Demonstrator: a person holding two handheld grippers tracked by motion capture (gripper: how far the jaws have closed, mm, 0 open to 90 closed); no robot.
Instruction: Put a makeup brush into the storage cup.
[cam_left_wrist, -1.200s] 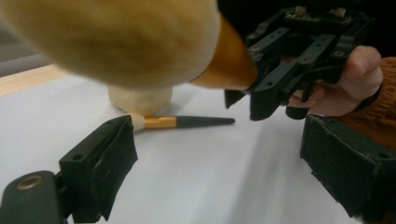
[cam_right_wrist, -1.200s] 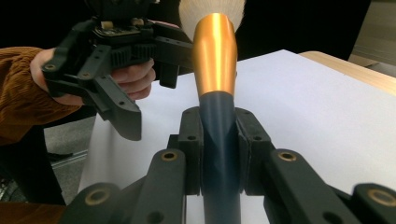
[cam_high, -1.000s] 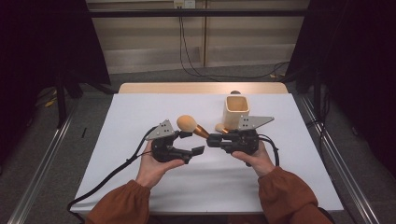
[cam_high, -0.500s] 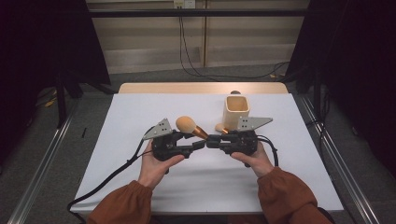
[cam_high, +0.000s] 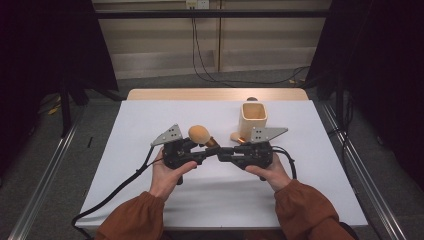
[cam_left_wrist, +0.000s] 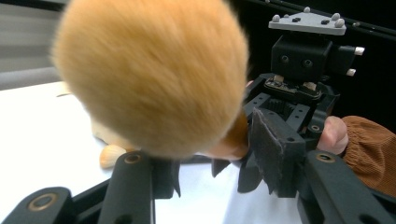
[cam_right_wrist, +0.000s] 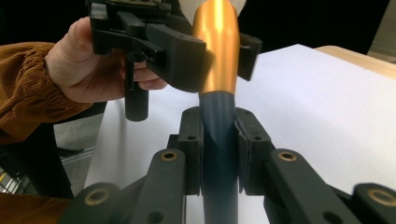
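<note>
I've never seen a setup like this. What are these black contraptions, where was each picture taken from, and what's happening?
A person at a white table holds a black two-jaw tool in each hand; there is no robot arm. One camera looks down from above, and one rides on each tool, looking along its jaws. The right tool is clamped on the dark handle of a make-up brush with a fluffy orange head and gold collar. The left tool has just been closing its jaws around that collar. A beige square cup stands behind.
</note>
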